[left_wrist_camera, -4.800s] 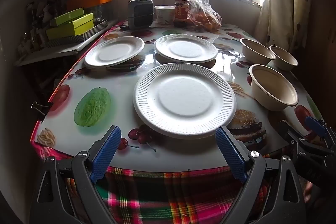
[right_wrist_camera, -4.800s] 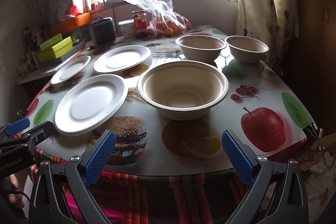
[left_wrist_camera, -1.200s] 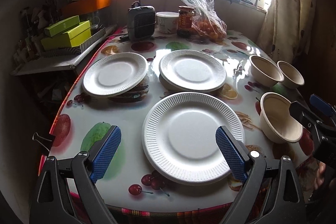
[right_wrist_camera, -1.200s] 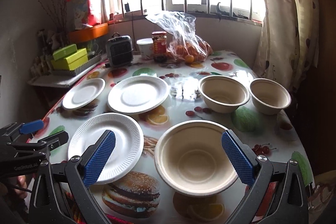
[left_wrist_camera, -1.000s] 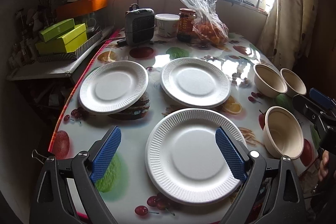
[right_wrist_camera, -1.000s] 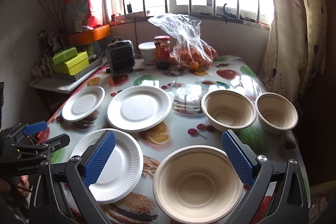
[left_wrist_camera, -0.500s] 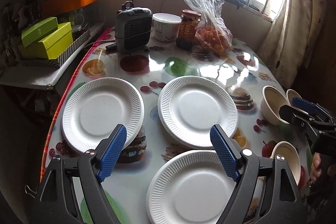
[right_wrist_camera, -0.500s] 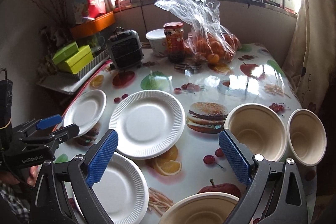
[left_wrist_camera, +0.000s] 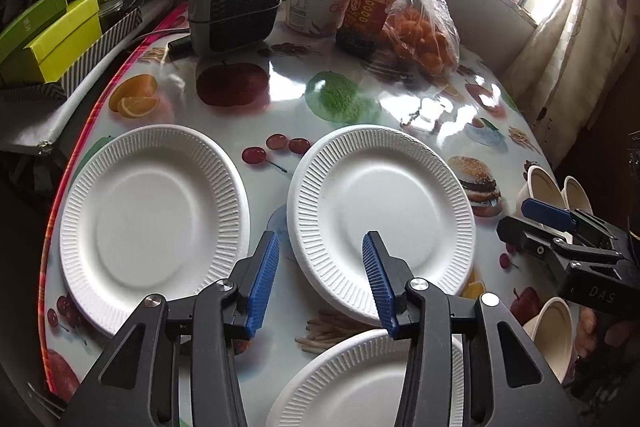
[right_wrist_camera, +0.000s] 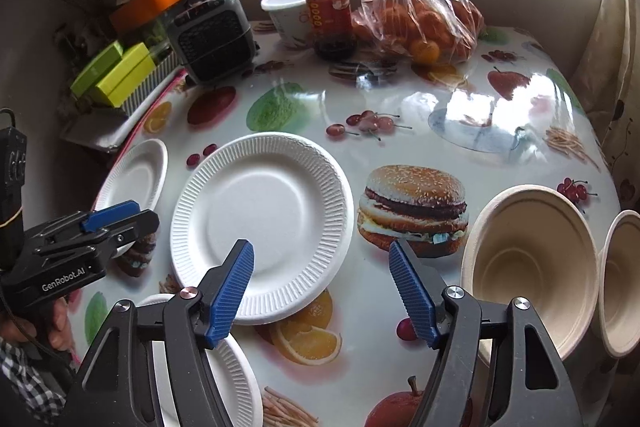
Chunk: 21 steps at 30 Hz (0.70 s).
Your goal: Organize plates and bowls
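From the left wrist view, the left gripper (left_wrist_camera: 318, 275) hangs over the counter (left_wrist_camera: 280, 95) with its jaws released and nothing between them; they have just been closing, one blue pad above the gap between two white paper plates, the other over the near rim of the middle plate (left_wrist_camera: 380, 219). The left plate (left_wrist_camera: 152, 223) lies just beside it, apart by a narrow strip of fruit-print cloth, and a third plate (left_wrist_camera: 352, 383) lies nearest, partly hidden by the gripper's black arms. Far back stand a small grey heater (left_wrist_camera: 236, 15), a white tub (left_wrist_camera: 316, 3), a red-labelled jar (left_wrist_camera: 372, 11) and a clear plastic bag of oranges (left_wrist_camera: 420, 31); green boxes (left_wrist_camera: 48, 31) sit on a shelf off the counter's left edge. At the right edge the right gripper (left_wrist_camera: 560, 239) stands in front of two beige bowls (left_wrist_camera: 540, 187), with another bowl (left_wrist_camera: 552, 327) nearer. From the right wrist view, the right gripper (right_wrist_camera: 322, 291) has its jaws released and empty, just closing too, one pad over the middle plate's (right_wrist_camera: 260, 223) near rim, the other over bare cloth beside a printed burger. Two empty bowls, the large bowl (right_wrist_camera: 528, 267) and a second bowl (right_wrist_camera: 620, 283), sit side by side at the right, rims close together. The left gripper (right_wrist_camera: 108, 223) shows at the left, covering part of the far plate (right_wrist_camera: 136, 175).
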Motion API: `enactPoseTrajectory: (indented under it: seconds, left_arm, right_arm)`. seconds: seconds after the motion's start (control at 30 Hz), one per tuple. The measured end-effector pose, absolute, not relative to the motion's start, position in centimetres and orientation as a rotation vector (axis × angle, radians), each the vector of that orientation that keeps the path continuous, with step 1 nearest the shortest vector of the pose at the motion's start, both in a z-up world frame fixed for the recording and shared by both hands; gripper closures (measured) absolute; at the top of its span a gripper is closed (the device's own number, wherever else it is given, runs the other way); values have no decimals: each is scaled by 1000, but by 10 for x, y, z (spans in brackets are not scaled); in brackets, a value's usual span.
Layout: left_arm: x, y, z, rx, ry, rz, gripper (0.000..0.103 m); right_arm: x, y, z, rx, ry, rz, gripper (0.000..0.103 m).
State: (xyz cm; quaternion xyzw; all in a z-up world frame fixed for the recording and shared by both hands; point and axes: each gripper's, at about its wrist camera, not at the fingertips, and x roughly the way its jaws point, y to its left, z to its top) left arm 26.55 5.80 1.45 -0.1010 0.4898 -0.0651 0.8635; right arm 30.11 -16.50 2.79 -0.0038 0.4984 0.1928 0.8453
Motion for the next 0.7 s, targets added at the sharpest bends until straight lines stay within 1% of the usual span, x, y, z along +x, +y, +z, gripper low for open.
enactPoseTrajectory:
  seconds: [0.2, 0.33, 0.37, 0.4, 0.5, 0.67, 0.7]
  left_arm:
    - [272, 57, 4, -209, 1054, -123, 58]
    - [278, 60, -1, -207, 1076, -102, 58]
    - [279, 60, -2, -205, 1082, -99, 58]
    - [280, 59, -3, -205, 1087, -100, 58]
    - [282, 58, -6, -206, 1099, -107, 58]
    - [284, 57, -10, -229, 1115, -122, 58]
    - [285, 56, -11, -234, 1120, -128, 61]
  right_arm:
    - [316, -160, 13, -3, 1108, 411, 42]
    - [322, -158, 5, 10, 1139, 408, 43]
    - [324, -158, 3, 10, 1145, 405, 45]
    - [324, -158, 1, 9, 1150, 406, 50]
    - [326, -157, -2, 12, 1164, 407, 59]
    - [327, -156, -5, 22, 1177, 416, 60]
    - [328, -156, -6, 24, 1179, 417, 60]
